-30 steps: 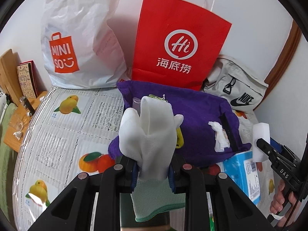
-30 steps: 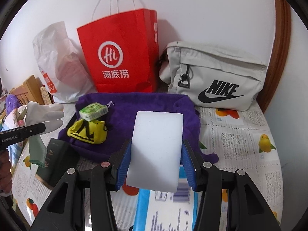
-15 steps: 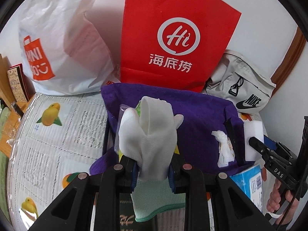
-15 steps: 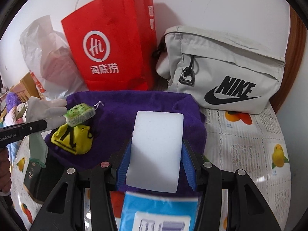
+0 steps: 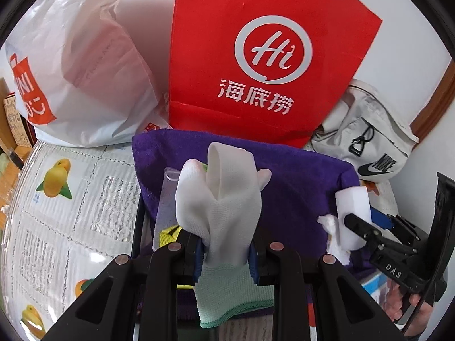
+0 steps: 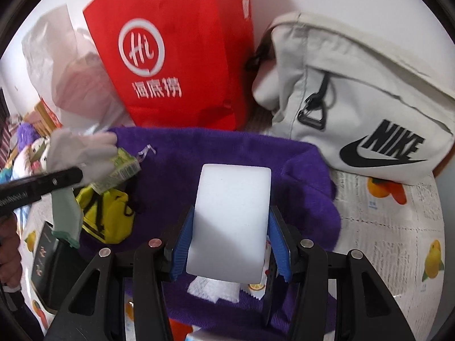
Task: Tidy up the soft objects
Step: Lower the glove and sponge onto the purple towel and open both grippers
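Both views are evenly and brightly lit by soft, diffuse light, with no hard glare. Soft shadows are cast on the wall [image 5: 148, 8] behind the red bag [image 5: 267, 65]. Strong fisheye distortion is seen, and each view is ringed by a black vignette. The left wrist view is rendered sharp. The right wrist view is softened by motion blur, most plainly on the red bag's lettering [image 6: 156, 88] and the glove [image 6: 82, 153].
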The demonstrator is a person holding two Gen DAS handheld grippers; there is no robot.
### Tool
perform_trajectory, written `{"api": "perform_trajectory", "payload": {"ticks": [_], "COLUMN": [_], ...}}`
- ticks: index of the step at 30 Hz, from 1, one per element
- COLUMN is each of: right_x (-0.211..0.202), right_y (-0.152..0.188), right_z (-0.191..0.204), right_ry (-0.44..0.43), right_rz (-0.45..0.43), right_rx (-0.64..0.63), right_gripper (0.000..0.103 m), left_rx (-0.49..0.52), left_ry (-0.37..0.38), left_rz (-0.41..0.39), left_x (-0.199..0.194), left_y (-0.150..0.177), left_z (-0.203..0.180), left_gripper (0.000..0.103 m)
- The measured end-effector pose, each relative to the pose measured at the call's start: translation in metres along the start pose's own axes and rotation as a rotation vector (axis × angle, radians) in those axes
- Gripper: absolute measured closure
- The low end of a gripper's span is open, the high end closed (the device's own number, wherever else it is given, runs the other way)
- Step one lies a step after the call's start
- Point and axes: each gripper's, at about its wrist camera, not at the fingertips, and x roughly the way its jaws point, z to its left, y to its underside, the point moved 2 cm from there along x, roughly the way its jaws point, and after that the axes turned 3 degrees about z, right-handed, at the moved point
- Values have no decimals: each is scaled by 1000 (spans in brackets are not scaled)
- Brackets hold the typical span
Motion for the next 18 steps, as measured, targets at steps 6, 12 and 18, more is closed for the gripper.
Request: {"api": "perform_trajectory", "payload": {"ticks": [6, 12, 18], "right_x": [11, 1, -10], "right_y": [3, 8, 17], "right_z": [-9, -14, -19], "right_ry": [-6, -1, 26], "right_rz": [49, 19, -2], "right_rx": [7, 3, -5], "right_gripper": [44, 29, 25], "left_rx": [-5, 4, 19], "left_ry": [-15, -14, -16], "left_rz": [25, 28, 25], "left_x": [17, 25, 28], "left_y": [-5, -5, -2], "left_z": [0, -6, -13], "left_gripper": [79, 79, 71]}}
